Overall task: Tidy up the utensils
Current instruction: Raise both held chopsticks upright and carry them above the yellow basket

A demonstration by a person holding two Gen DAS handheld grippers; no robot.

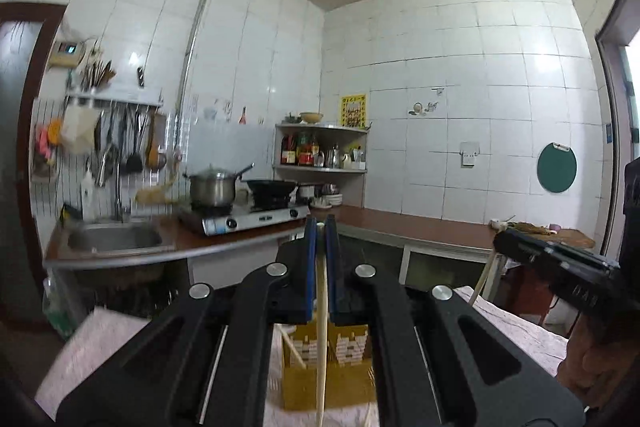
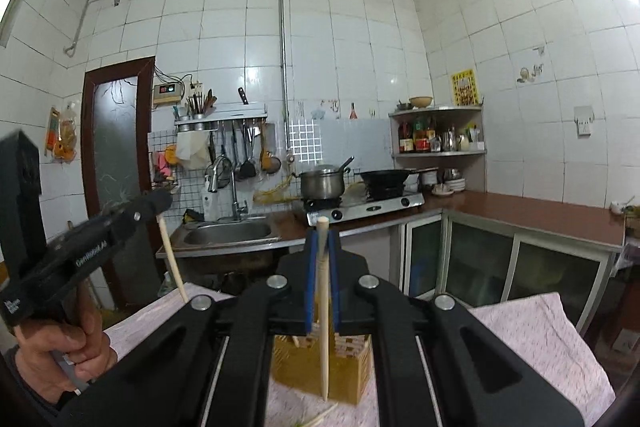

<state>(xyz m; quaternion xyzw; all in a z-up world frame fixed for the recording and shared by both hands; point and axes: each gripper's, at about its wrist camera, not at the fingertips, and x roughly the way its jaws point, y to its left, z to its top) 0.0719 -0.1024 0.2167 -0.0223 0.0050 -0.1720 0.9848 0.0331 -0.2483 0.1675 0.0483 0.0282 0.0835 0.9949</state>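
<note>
My left gripper (image 1: 320, 227) is shut on a pale wooden chopstick (image 1: 322, 327) that hangs nearly upright between its blue pads. Below it stands a yellow utensil holder (image 1: 304, 383) on a pink cloth (image 1: 108, 347), with another chopstick (image 1: 294, 351) leaning inside. My right gripper (image 2: 322, 237) is shut on a second chopstick (image 2: 325, 347), its tip hanging just in front of the same yellow holder (image 2: 292, 367). Each view shows the other gripper: the right one (image 1: 500, 241) with its chopstick (image 1: 484, 279), and the left one (image 2: 162, 205) with its chopstick (image 2: 172, 259), held by a hand (image 2: 68, 347).
Loose chopsticks (image 2: 320, 419) lie on the pink cloth (image 2: 540, 339) in front of the holder. Beyond stands an L-shaped counter (image 2: 520, 211) with a sink (image 2: 228, 231), a stove (image 2: 372, 207) with pot and wok, a corner shelf (image 2: 440, 131) and a hanging utensil rack (image 2: 224, 123).
</note>
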